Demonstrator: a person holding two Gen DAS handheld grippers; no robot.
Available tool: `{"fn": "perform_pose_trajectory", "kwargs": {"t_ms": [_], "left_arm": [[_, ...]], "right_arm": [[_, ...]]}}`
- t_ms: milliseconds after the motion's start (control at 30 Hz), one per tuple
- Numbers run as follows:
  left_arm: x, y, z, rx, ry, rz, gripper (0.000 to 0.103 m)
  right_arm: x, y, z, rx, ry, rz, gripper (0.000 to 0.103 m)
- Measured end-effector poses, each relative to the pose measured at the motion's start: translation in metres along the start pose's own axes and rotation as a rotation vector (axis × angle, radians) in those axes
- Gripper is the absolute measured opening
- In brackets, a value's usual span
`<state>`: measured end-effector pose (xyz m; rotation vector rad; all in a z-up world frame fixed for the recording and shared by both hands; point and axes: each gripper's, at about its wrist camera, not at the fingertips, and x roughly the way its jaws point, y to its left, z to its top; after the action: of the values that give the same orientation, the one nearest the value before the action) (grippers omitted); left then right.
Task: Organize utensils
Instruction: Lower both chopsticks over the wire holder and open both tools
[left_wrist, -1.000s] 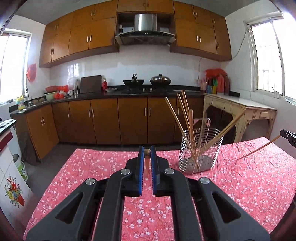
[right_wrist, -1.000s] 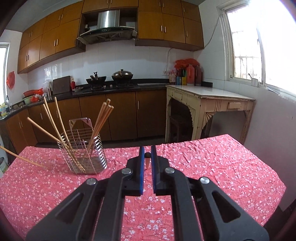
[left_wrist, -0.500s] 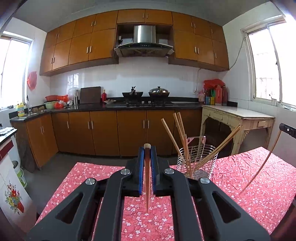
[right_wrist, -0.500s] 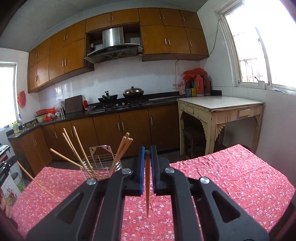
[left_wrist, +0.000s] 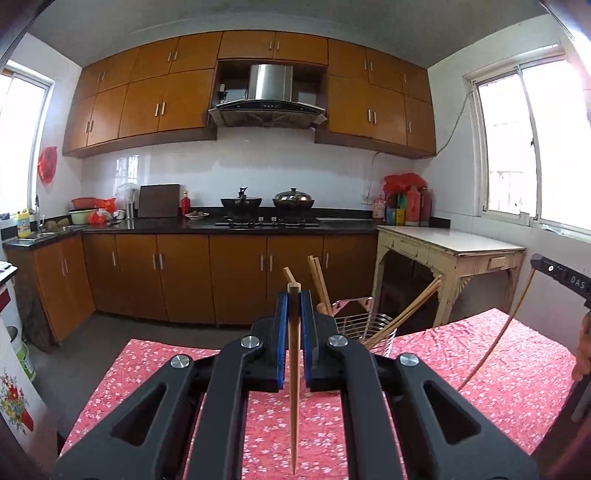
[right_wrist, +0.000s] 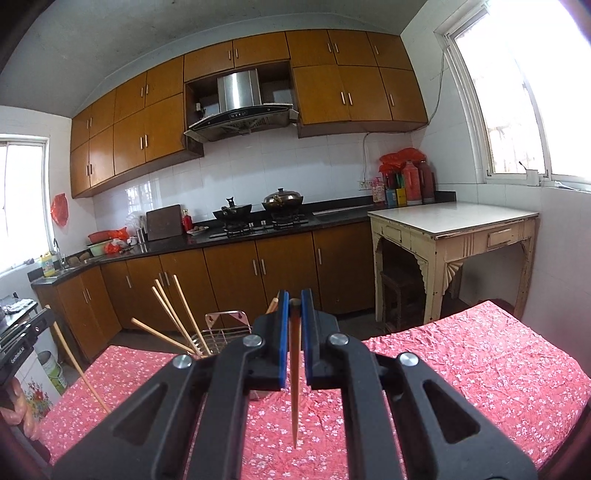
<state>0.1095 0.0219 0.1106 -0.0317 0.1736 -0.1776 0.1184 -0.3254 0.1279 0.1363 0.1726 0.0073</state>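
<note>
Left gripper (left_wrist: 294, 308): clamped on one wooden chopstick (left_wrist: 294, 387), tip hanging down above the counter (left_wrist: 147, 373) (red floral cloth). Right gripper (right_wrist: 294, 308): clamped likewise on second chopstick (right_wrist: 294, 384). Wire utensil holder (left_wrist: 373, 325): upright on counter beyond both, several chopsticks leaning inside.

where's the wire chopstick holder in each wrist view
Left wrist: the wire chopstick holder sits right of centre, just past the left gripper, partly hidden by it.
Right wrist: it sits left of centre, behind the right gripper.
Shared landmark: the range hood on the back wall.
</note>
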Motion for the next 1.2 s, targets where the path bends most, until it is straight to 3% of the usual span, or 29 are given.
{"fn": "perform_pose_trajectory", "kwargs": {"t_ms": [367, 667, 967, 1200], "left_arm": [[0.010, -0.040, 0.057, -0.028, -0.080, -0.090, 0.007], [0.048, -0.057, 0.099, -0.055, -0.181, -0.014, 0.007], [0.101, -0.063, 0.103, -0.101, -0.201, 0.040, 0.007], [0.142, -0.070, 0.085, -0.091, -0.151, 0.085, 0.007]], "right_arm": [[0.009, 0.026, 0.054, 0.007, -0.086, 0.090, 0.008], [0.053, 0.051, 0.093, 0.016, -0.124, 0.120, 0.008], [0.112, 0.065, 0.094, 0.016, -0.114, 0.112, 0.008], [0.156, 0.071, 0.076, -0.003, -0.059, 0.103, 0.008]]}}
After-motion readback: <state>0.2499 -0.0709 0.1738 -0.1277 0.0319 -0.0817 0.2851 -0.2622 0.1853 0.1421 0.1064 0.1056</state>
